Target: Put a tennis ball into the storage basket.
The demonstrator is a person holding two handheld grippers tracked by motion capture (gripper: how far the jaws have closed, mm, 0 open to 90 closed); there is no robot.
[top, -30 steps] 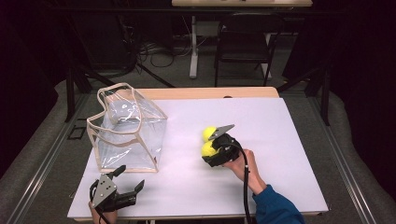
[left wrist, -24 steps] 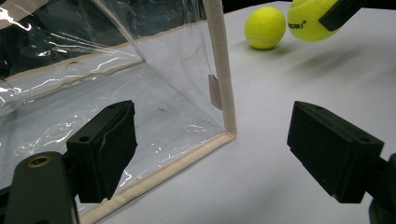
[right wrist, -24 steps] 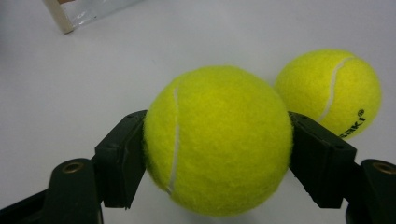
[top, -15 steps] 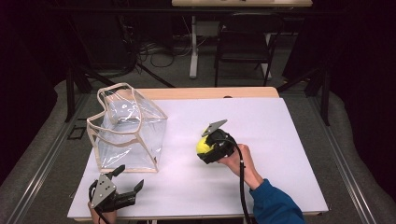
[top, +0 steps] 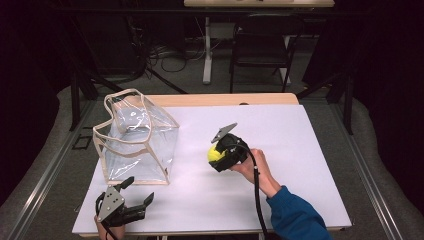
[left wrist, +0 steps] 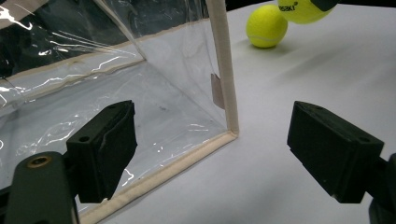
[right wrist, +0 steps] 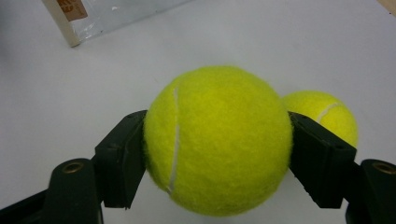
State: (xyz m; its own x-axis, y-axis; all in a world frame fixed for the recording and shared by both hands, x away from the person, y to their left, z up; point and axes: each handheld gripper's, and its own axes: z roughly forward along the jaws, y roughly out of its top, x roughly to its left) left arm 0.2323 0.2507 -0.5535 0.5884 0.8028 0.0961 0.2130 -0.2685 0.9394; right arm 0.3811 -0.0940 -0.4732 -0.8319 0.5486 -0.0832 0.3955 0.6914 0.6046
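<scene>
My right gripper (top: 220, 155) is shut on a yellow tennis ball (right wrist: 217, 140) and holds it just above the white table (top: 300, 150), right of centre. A second tennis ball (right wrist: 327, 116) lies on the table close behind the held one. In the left gripper view that second ball (left wrist: 266, 25) sits on the table with the held ball (left wrist: 301, 9) above it. A clear plastic bag with beige trim (top: 137, 140) stands open at the left. My left gripper (top: 141, 190) rests open near the front left edge, its jaws pointing at the bag's near corner (left wrist: 229, 126).
The white table top ends at a wooden strip (top: 225, 99) along the far edge. Beyond it stand a dark chair (top: 260, 47) and cables on the floor. A person's blue sleeve (top: 295, 215) comes in at the front right.
The right gripper has risen slightly with the tennis ball in its jaws and drifted a little toward the bag. In the high view the second ball is now hidden behind it. The left gripper stayed put.
</scene>
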